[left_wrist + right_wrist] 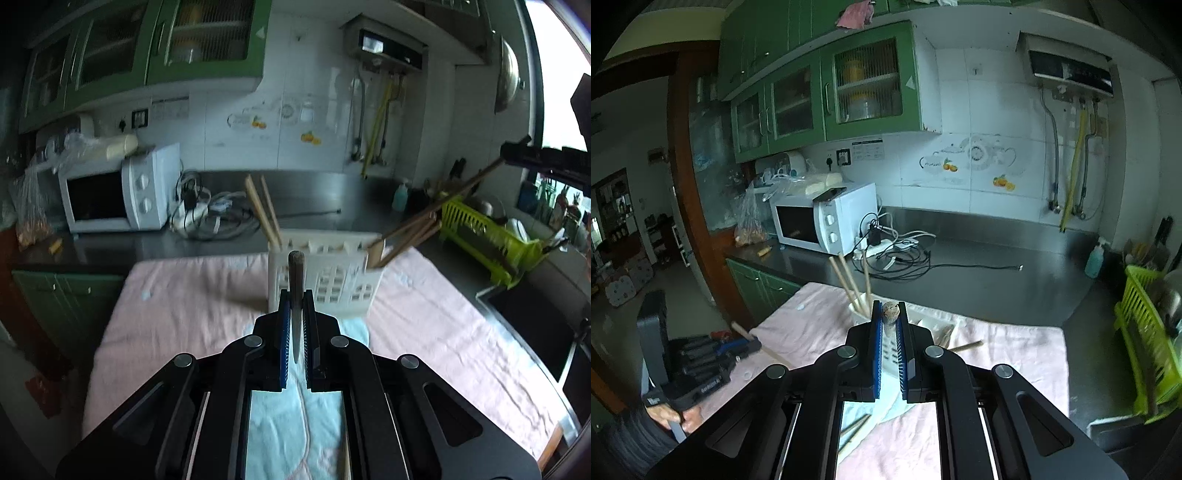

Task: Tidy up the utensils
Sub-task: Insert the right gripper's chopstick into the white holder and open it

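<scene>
Left tool (295, 306) pinches one chopstick (295, 273), raised toward the white holder (332, 284) for dropping in. Right tool (888, 321) pinches another chopstick (891, 314) above that holder on the desk.

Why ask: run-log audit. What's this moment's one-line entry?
left gripper: shut on chopstick | right gripper: shut on chopstick | holder: on towel

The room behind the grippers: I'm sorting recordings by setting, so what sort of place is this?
Most likely a home kitchen: a white microwave on a steel counter, green wall cabinets over tiled walls, and a green dish rack at the side.
</scene>
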The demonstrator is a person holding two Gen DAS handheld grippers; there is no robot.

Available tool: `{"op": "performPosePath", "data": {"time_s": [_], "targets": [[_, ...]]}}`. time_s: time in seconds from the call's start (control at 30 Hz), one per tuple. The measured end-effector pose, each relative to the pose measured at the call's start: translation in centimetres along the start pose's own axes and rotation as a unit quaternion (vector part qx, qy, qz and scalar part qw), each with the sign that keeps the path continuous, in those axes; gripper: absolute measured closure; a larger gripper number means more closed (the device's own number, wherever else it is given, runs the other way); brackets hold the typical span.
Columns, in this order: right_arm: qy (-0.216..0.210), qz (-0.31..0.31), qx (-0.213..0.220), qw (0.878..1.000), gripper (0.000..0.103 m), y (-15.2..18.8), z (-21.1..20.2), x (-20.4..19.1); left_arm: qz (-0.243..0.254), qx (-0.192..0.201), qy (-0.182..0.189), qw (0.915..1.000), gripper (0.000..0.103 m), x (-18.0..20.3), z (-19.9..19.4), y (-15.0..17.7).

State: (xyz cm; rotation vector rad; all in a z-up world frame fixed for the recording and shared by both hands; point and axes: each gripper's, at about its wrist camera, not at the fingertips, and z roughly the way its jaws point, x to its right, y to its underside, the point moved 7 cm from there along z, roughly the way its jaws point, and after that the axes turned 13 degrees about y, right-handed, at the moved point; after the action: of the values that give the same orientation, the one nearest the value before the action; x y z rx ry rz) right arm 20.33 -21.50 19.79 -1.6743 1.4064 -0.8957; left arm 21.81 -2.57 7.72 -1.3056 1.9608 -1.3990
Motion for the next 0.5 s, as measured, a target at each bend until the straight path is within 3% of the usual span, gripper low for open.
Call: {"op": "performPosePath", "data": {"time_s": [0.27, 0.5], "targets": [[0.029, -0.011, -0.009, 0.999, 0.096, -1.6, 1.4, 2.0, 0.014, 0.058, -0.005, 0.9982, 0.098, 0.9, 0.1, -7.2], [0.045, -0.023, -0.037, 0.998, 0.096, -0.9, 5.6, 3.2, 0.010, 0.087, -0.002, 0.9961, 0.098, 0.3, 2.8, -12.0]]}}
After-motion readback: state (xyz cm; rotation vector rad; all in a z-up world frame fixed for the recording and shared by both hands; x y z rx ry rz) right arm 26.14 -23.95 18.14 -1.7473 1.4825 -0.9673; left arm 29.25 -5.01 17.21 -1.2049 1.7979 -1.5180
